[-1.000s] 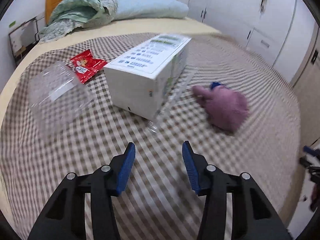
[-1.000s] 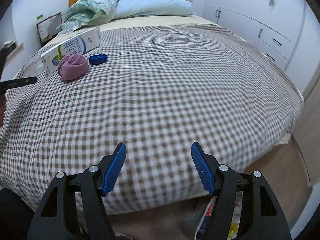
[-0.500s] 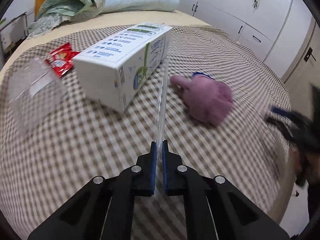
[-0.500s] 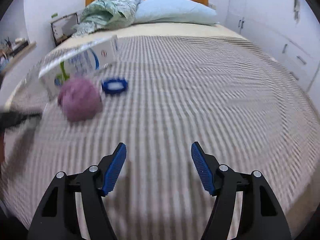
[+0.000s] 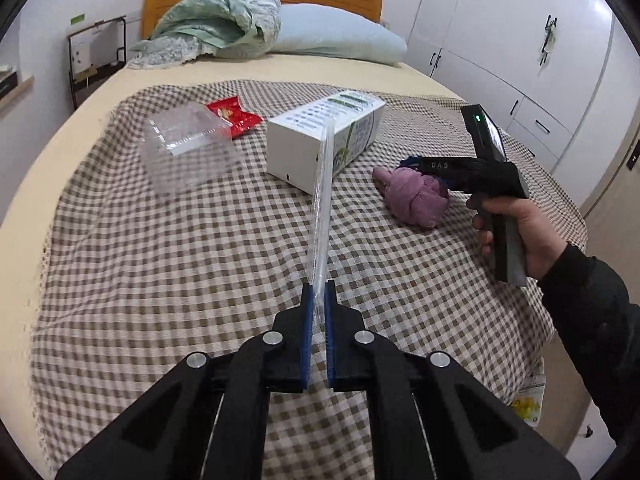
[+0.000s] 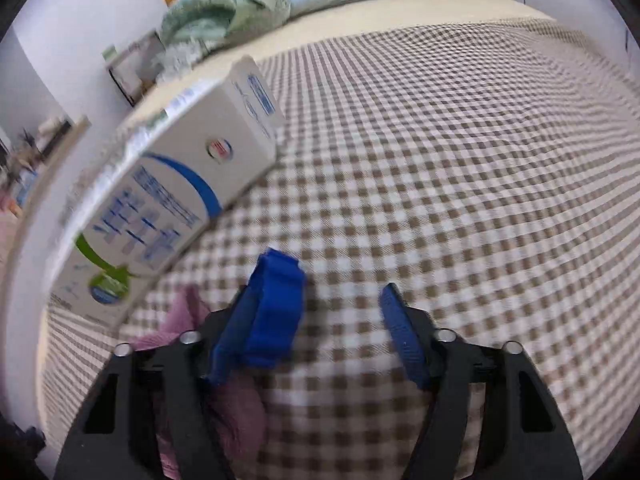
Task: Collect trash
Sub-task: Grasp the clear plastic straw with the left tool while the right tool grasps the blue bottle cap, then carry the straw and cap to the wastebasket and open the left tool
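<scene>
A clear plastic sleeve stood up from the left gripper, its jaws clamped on the lower end, above the checked bedspread. The right gripper, handle marked "DAS", had jaws just closing yet apart around a blue ring beside the white carton.

On the checked bedspread, we see the left gripper clamped on a clear plastic strip that rises toward the white carton. A clear plastic box and a red wrapper lie at left. At right, a hand holds the right gripper over a purple cloth bundle.
</scene>
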### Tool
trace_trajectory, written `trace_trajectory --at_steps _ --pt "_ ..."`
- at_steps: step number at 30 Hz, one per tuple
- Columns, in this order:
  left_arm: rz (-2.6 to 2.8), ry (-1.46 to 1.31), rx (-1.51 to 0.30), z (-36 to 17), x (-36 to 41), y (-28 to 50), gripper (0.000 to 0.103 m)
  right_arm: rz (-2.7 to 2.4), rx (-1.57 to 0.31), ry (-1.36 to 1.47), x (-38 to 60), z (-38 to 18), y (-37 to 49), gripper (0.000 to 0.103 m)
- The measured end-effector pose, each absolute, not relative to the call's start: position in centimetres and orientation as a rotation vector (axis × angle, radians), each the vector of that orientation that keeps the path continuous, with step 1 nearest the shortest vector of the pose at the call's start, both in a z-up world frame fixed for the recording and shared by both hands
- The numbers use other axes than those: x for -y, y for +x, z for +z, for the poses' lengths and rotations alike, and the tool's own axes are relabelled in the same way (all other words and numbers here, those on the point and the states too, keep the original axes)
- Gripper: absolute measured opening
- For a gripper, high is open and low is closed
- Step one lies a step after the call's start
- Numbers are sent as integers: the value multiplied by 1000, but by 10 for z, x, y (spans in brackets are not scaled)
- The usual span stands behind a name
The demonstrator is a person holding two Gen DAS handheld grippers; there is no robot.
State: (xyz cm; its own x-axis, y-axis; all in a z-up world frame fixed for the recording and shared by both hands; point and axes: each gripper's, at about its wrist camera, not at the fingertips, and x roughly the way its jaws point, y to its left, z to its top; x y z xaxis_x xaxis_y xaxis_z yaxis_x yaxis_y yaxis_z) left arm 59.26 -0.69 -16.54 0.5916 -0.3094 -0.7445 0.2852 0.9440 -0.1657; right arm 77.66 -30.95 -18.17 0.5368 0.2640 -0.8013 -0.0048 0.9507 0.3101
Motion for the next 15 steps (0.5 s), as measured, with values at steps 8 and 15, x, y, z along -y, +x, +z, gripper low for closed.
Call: trace_trajectory --at_steps 8,15 --pt "-313 -39 -801 -128 5 575 3 131 -910 257 318 -135 742 15" --pt "-304 -70 -754 -85 8 540 3 169 -792 232 339 -48 672 15"
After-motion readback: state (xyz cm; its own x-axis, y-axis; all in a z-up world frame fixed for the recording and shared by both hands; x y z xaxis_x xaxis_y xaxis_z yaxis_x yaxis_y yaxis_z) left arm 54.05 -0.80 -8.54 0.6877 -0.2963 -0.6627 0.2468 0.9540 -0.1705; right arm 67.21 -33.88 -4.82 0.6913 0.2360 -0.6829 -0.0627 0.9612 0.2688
